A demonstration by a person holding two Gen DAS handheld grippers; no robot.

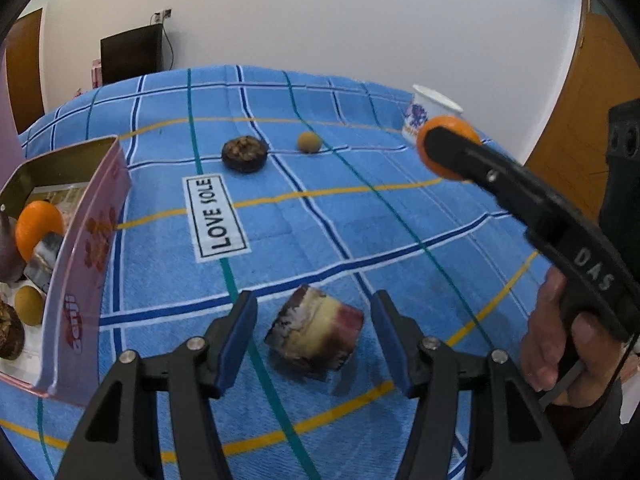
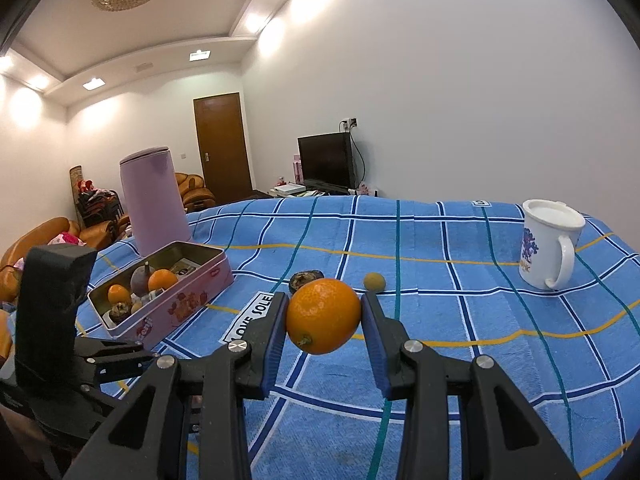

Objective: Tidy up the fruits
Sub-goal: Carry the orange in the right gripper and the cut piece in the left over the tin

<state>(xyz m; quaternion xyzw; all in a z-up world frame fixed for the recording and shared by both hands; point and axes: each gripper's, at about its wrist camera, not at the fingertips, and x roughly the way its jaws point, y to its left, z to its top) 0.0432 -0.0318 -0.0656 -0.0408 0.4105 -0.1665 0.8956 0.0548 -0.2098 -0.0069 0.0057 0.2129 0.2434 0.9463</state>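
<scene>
Fingers of my right gripper [image 2: 323,322] pinch the orange [image 2: 323,315] above the cloth, right of the pink tin [image 2: 192,292]; my left gripper [image 1: 314,338] gapes wide around the layered block [image 1: 316,334], untouching.

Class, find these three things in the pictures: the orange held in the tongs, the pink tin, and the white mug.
Orange [image 2: 323,315]: right wrist view, centre of its peel.
Pink tin [image 2: 176,306]: right wrist view, its long outer side wall.
White mug [image 2: 538,248]: right wrist view, its printed body left of the handle.
</scene>
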